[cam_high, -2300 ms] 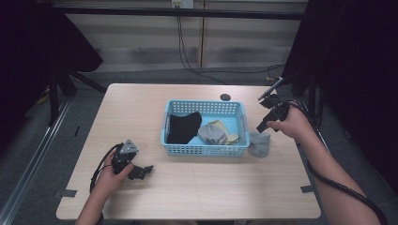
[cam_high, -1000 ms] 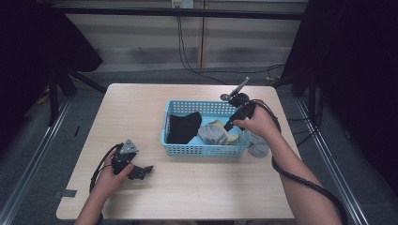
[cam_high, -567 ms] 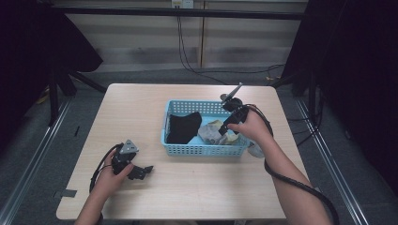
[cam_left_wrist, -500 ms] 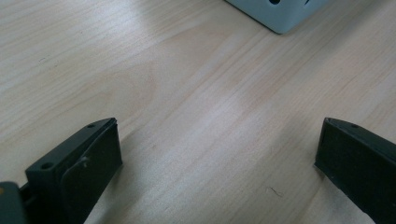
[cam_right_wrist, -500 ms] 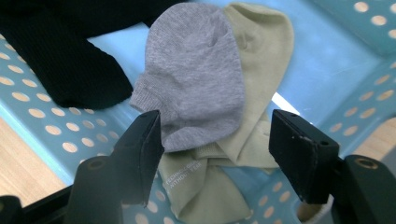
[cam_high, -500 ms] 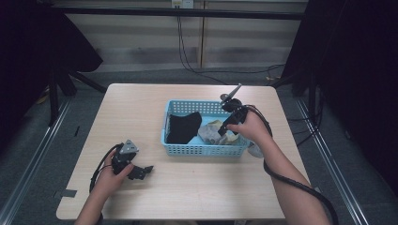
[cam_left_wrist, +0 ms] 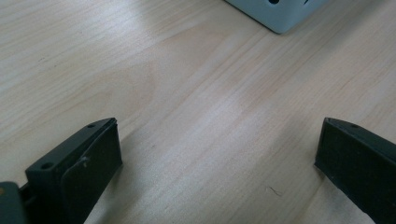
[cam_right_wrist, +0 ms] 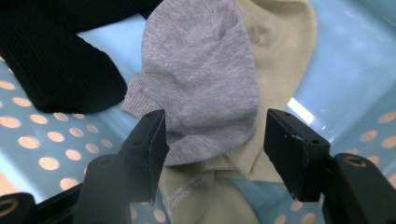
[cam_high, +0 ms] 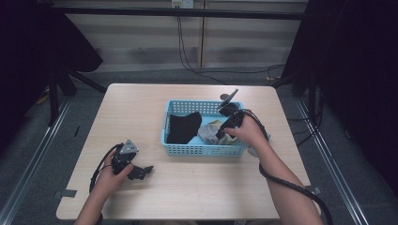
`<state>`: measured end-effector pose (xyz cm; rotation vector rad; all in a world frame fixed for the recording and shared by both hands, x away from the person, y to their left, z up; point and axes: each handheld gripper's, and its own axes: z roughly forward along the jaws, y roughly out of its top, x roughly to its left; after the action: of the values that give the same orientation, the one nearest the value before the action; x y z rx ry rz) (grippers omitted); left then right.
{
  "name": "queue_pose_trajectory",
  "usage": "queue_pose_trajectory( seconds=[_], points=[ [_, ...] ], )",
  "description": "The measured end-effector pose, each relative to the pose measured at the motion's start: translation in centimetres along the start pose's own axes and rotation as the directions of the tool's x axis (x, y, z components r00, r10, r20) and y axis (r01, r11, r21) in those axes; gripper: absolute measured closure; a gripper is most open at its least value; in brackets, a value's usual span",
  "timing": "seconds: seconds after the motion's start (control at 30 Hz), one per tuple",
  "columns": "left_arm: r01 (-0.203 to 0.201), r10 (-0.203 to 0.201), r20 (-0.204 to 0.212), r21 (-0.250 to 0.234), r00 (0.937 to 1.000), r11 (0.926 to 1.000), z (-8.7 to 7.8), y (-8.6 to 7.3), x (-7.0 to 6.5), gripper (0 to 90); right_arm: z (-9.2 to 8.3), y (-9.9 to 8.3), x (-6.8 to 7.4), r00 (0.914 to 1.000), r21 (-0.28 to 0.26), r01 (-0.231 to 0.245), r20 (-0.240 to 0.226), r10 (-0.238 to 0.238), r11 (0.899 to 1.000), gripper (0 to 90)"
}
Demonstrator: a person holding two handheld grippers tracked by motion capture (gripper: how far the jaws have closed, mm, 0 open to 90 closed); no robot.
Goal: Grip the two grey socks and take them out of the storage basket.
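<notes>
Inside blue basket [cam_high: 202,149], black sock [cam_high: 184,126], grey sock [cam_right_wrist: 205,79] over beige sock [cam_right_wrist: 275,56], both claws parted, empty.

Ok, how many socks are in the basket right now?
3 that I can see: a black sock at the basket's left side, a grey sock just ahead of the open right gripper, and a beige sock under the grey one. More may be hidden beneath.
</notes>
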<state>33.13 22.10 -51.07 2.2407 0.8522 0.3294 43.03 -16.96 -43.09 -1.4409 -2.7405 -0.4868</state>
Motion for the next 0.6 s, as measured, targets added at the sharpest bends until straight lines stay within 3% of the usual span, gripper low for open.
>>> queue_pose_trajectory(
  seconds=[0.6],
  points=[
    [0.0, 0.0, 0.0, -0.001, 1.0, 1.0, 0.0, 0.0, 0.0, 0.0, 0.5, 1.3, 2.3, 0.9968, 0.012, 0.052, -0.061, -0.052, 0.999, 49.1]
  ],
)
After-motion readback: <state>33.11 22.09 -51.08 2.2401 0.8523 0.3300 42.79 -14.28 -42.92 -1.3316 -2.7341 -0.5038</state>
